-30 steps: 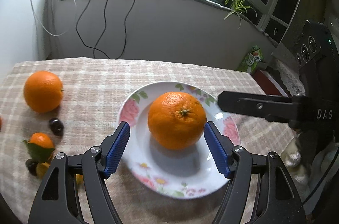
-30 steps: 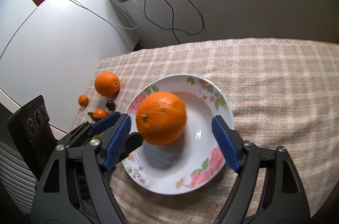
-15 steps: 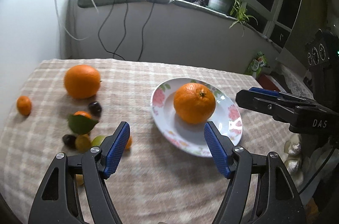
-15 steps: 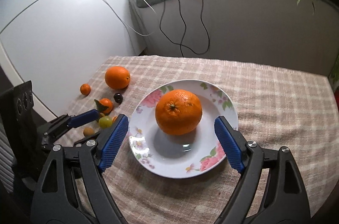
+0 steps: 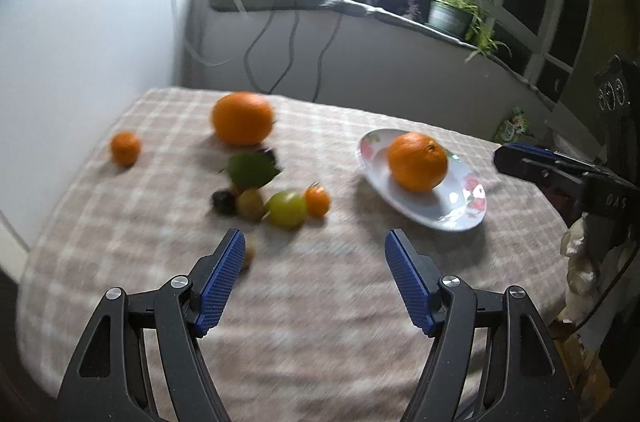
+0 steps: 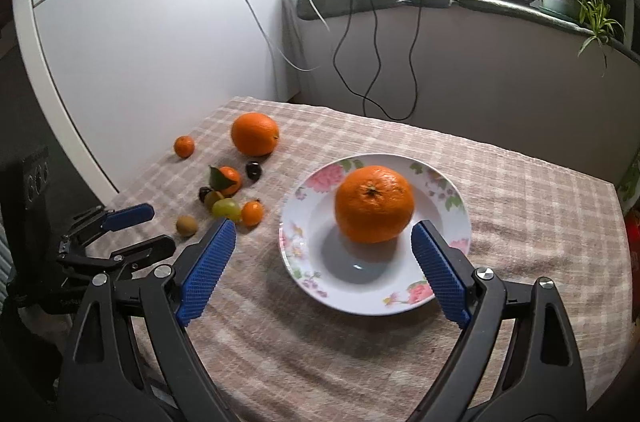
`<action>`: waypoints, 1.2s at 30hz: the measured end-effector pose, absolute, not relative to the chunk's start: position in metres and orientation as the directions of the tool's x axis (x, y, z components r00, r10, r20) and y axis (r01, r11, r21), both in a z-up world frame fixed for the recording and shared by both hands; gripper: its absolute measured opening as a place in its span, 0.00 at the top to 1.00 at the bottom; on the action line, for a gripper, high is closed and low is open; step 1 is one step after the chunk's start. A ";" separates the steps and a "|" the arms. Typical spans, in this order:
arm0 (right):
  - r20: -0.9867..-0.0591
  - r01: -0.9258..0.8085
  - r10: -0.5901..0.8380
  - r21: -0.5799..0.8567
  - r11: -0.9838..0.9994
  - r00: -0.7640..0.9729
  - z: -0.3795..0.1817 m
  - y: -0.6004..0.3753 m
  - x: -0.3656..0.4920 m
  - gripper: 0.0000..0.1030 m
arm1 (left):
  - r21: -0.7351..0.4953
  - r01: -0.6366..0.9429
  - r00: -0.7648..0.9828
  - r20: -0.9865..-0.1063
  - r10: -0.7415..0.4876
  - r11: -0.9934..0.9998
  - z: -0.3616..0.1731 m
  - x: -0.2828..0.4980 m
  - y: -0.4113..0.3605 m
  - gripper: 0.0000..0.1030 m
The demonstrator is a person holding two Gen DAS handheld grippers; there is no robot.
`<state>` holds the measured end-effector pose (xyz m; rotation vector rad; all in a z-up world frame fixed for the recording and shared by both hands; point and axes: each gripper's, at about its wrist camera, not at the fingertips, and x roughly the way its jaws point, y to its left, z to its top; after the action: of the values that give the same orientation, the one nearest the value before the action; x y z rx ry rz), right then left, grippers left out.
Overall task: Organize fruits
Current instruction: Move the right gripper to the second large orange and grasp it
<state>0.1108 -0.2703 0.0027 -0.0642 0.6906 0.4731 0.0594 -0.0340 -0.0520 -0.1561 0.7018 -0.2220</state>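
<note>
Both grippers have backed away from the plate [image 6: 450, 218], and the orange [image 6: 374, 203] that stood between their pads a second ago now sits alone in the plate, stem up, skin bright and dimpled. The left gripper [image 5: 315, 278] has swung toward the loose fruit; its jaws stand spread over bare cloth [image 5: 320, 322], holding nothing. The right gripper [image 6: 320, 266] is opening its jaws, with nothing pressed between them. A second orange [image 5: 242, 118] lies on the cloth beyond the small fruits, which look blurred in the left view. Only the right view shows them sharp, and the green grape [image 6: 226, 208] among them.
</note>
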 end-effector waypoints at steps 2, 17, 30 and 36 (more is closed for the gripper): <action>-0.624 -0.451 0.412 0.106 0.886 0.664 0.002 -0.266 0.108 0.11 | -0.234 0.111 0.739 -0.630 -0.238 0.966 -0.058 0.052 -0.021 0.30; -0.644 -0.564 0.451 0.037 0.825 0.618 0.003 -0.208 0.105 0.11 | -0.283 0.035 0.745 -0.632 -0.214 0.958 -0.069 0.043 0.017 0.30; -0.687 -0.583 0.442 0.034 0.812 0.577 0.011 -0.169 0.166 0.11 | -0.280 0.059 0.763 -0.606 -0.224 0.958 -0.055 0.090 0.037 0.30; -0.726 -0.551 0.453 0.123 0.825 0.516 0.011 -0.164 0.207 0.07 | -0.309 0.092 0.751 -0.602 -0.270 0.947 -0.051 0.121 0.041 0.27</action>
<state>0.2071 -0.1645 0.0111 -0.1284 0.8322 0.6049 0.1209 0.0407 -0.0514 -0.2685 0.6945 -0.2004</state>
